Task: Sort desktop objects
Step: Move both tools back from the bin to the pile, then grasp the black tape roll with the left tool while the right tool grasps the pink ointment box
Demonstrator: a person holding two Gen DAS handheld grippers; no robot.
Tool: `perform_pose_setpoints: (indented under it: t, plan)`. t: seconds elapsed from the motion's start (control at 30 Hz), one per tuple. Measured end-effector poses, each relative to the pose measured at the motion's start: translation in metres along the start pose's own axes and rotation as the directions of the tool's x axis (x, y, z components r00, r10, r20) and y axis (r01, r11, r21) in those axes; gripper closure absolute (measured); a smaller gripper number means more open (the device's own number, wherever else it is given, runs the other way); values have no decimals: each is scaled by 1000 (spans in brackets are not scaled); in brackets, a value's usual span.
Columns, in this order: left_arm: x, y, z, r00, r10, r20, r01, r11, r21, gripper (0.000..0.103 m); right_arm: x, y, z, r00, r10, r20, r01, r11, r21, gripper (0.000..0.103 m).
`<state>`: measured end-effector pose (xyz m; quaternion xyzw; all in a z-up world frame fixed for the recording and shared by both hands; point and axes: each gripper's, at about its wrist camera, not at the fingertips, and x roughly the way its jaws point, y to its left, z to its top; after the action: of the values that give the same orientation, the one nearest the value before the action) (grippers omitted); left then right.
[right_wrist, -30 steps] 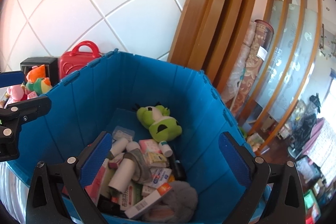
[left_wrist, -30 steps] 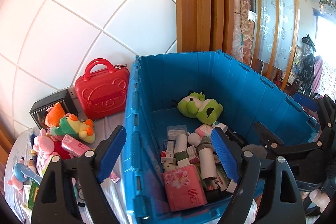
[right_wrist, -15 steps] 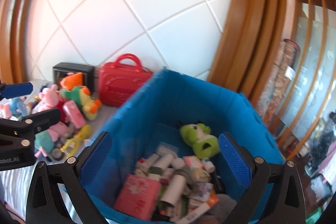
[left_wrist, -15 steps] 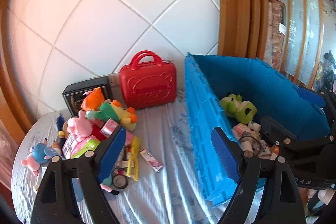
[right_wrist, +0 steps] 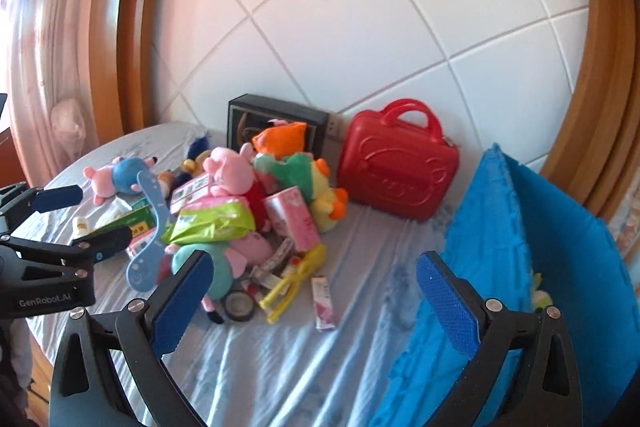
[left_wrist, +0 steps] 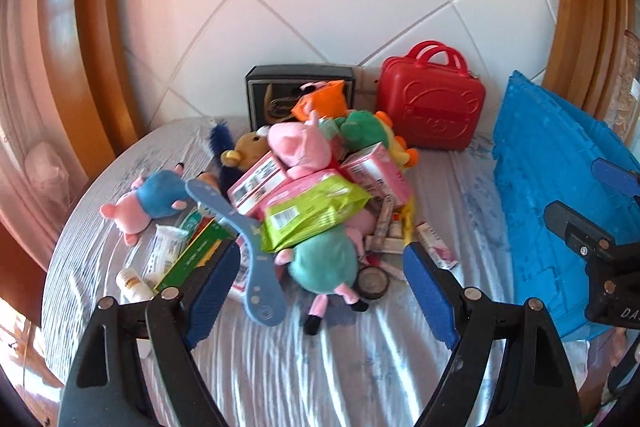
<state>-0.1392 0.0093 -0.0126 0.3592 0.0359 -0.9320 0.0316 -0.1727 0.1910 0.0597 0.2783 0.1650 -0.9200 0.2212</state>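
Desktop clutter, a heap of plush toys, cartons and packets (left_wrist: 320, 195), sits mid-surface on the pale striped cloth (left_wrist: 320, 367), nothing sorted out of it yet as far as I can judge.

Left wrist view: my left tongs (left_wrist: 320, 283) are apart and empty, pads either side of the teal plush pig (left_wrist: 324, 263) at the near edge of the heap but clear of it. I read that as lining up a pick, pointing down at the pile. A lime green wipes packet (left_wrist: 312, 211) lies on top, pink cartons (left_wrist: 376, 175) under and beside it, a blue plastic shoehorn-like paddle (left_wrist: 248, 247) leans across the front. A small blue-and-pink plush (left_wrist: 148, 199) lies apart to the left. The red hard-shell toy case (left_wrist: 432, 111) and black box (left_wrist: 300, 95) stand against the tiled wall, out of the way. The blue plastic crate (left_wrist: 552, 207) is on the right, close by, probably the drop target.

Right wrist view: my right tongs (right_wrist: 316, 303) are also apart, holding nothing, aimed at bare cloth between heap and crate. The yellow plastic clip (right_wrist: 288, 287) and a black tape roll (right_wrist: 239, 305) lie at the heap's near fringe. The left tongs show at the left edge, beside the pile.
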Motion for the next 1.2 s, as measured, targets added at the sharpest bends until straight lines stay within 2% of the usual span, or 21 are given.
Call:
perform_pose_setpoints:
  t: [0.13,0.23,0.4,0.5,0.57,0.63,0.77,0.87,0.97,1.03,1.1,1.2]
  plan:
    - [24,34,-16,998,37,-55,-39,999,-32,20,41,15,-13,996,29,-89,-27,999,29,0]
    - [44,40,-27,995,23,-93,-26,999,-28,20,70,17,-27,987,33,-155,-22,997,70,0]
    - [82,12,-45,982,-75,-172,78,997,10,20,112,7,-55,963,24,-269,14,991,136,0]
    - [105,-17,-59,970,-140,-200,152,987,43,20,126,-3,-73,957,39,-287,15,983,184,0]
    - [123,-37,-69,958,-188,-215,205,977,60,20,137,-10,-88,952,53,-301,13,977,214,5]
    - [144,-53,-79,952,-201,-231,223,972,72,20,151,-15,-101,946,52,-319,23,974,225,23]
    - [186,-76,-89,938,-228,-260,250,967,52,25,180,-18,-122,939,57,-339,22,974,227,27]
    - [213,-89,-91,938,-217,-270,241,969,60,25,193,-24,-131,942,52,-330,28,972,232,27]
    - [240,-85,-92,938,-165,-306,187,981,45,25,204,-32,-136,942,51,-332,30,972,234,27]
    - [252,-75,-92,926,-193,-324,202,979,-4,25,214,-38,-138,938,50,-342,33,972,232,27]
    - [253,-75,-88,929,-194,-314,204,979,0,25,223,-41,-141,934,52,-352,32,973,230,27]
    - [255,-87,-88,941,-151,-303,179,982,66,25,239,-45,-144,929,52,-366,35,973,228,27]
